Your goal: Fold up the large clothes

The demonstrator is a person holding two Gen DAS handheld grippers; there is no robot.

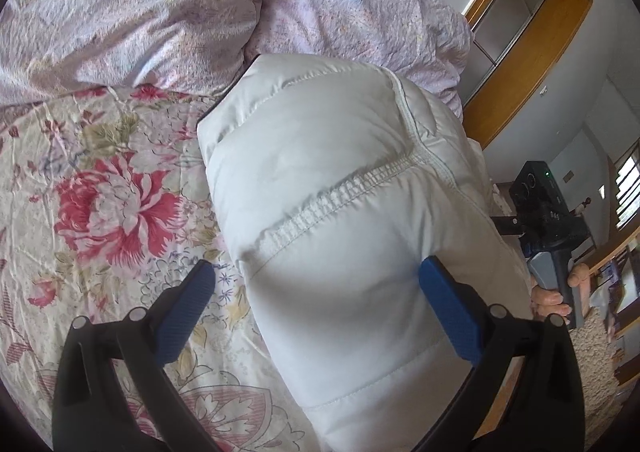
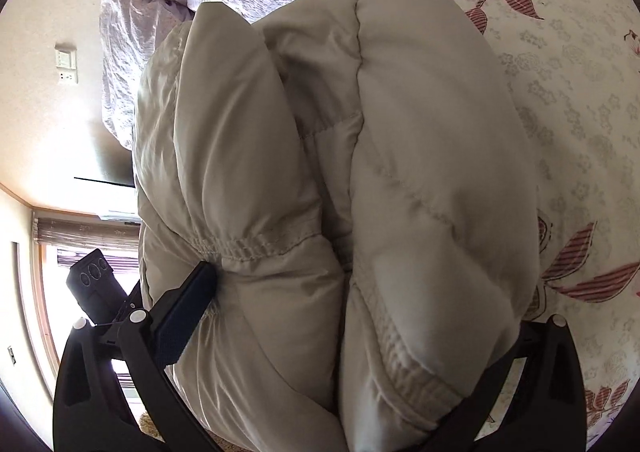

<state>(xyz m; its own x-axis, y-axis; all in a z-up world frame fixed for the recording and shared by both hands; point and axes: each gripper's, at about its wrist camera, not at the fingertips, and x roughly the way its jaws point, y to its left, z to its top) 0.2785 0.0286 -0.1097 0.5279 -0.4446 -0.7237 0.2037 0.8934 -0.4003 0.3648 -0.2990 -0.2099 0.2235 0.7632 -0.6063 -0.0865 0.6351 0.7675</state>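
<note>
**Sitting folded on bed: white puffer jacket between both grippers**

Lying as a thick bundle, the white puffer jacket (image 1: 340,188) rests on the floral bedsheet (image 1: 120,192), w/ a gathered elastic seam (image 1: 344,192) running across its top. In the right wrist view the same jacket (image 2: 320,172) looks beige in shadow, stacked in at least two puffy layers; how many folds lie underneath can't be told.

Left gripper (image 1: 316,292): spread wide, unclenched. Its blue pad (image 1: 444,308) at 4 o'clock touches the jacket's side; the other pad (image 1: 188,304) at 8 o'clock is apart from the jacket, over the sheet.

Right gripper (image 2: 360,312): one dark pad (image 2: 188,312) at 8 o'clock presses the jacket near its elastic hem. The other finger is buried under fabric at 4 o'clock, only its black frame shows, so can't tell if it's clamped or loose.

Crumpled lilac duvet (image 1: 160,12) bunched at 12 o'clock, touching the jacket's far edge. In the left wrist view, at 3 o'clock, the right gripper's body and a hand (image 1: 552,296) on its handle, partly cut off by the jacket. Wooden-trim wall unit (image 1: 520,52) at 2 o'clock, blurred.
</note>
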